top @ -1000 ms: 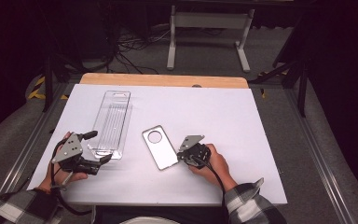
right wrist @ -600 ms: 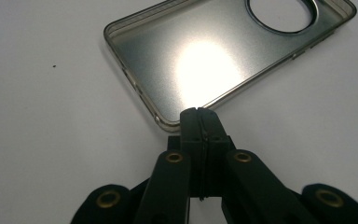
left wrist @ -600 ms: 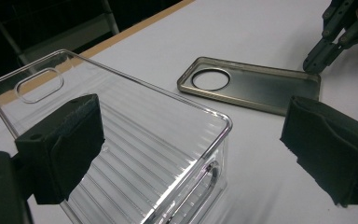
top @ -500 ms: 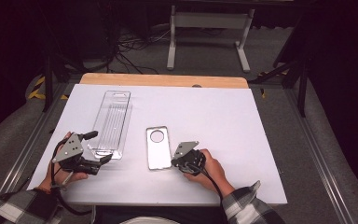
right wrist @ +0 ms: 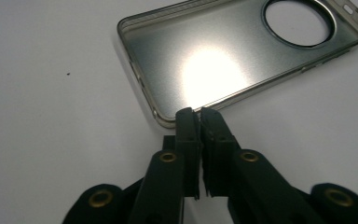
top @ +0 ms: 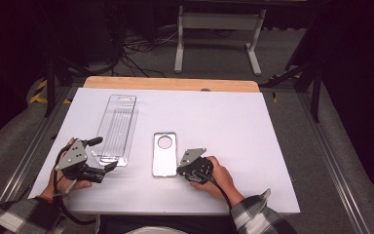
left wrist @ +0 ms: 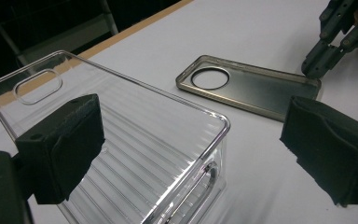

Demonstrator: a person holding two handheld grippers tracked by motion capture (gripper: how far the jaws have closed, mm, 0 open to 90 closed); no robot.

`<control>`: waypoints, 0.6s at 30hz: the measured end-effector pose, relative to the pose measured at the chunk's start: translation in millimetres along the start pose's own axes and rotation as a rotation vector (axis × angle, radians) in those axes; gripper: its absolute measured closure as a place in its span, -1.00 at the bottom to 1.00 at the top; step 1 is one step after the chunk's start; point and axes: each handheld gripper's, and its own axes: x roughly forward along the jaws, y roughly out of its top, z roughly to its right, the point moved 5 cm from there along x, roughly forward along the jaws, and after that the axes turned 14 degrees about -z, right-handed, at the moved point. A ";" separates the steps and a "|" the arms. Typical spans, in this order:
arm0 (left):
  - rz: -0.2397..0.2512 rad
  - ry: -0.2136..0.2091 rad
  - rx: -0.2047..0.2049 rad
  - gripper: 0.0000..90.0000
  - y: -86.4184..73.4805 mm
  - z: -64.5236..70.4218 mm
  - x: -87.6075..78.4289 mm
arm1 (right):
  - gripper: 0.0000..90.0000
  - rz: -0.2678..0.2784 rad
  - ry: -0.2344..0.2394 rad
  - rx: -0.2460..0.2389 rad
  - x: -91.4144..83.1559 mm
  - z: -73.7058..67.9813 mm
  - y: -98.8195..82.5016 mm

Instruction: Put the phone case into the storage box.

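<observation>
1. Since a second ago the grey translucent phone case with a round camera cut-out point(top: 164, 153) has been turned from a diagonal lie to straight, parallel to the clear ribbed plastic packaging box point(top: 116, 128); the right hand-held gripper point(top: 181, 171) came in with it.
2. Progress, as I read it: case aligned flat on the white table point(top: 253, 131), just beside the box but apart from it. Not yet in the box; loading is left.
3. Right hand-held gripper: jaws nearly together, just easing apart, tips at the case's near corner, nothing clamped between them.
4. Left hand-held gripper point(top: 104, 155): jaws spread wide around the box's near end, pads point(left wrist: 60, 144) not pressing.
</observation>
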 end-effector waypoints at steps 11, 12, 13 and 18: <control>-0.002 0.004 0.008 -0.86 1.5 0.8 -0.5 | -0.06 0.063 -0.051 0.052 -18.7 29.4 9.8; -0.003 0.004 0.005 -0.86 1.5 0.9 -0.2 | -0.24 0.060 -0.054 0.061 -20.4 34.4 13.7; -0.006 0.004 0.009 -0.87 1.2 0.6 0.2 | -0.41 0.055 -0.055 0.067 -20.8 37.2 16.1; -0.012 0.010 0.012 -0.87 0.3 0.6 1.1 | -0.64 0.035 -0.061 0.079 -20.8 57.6 35.2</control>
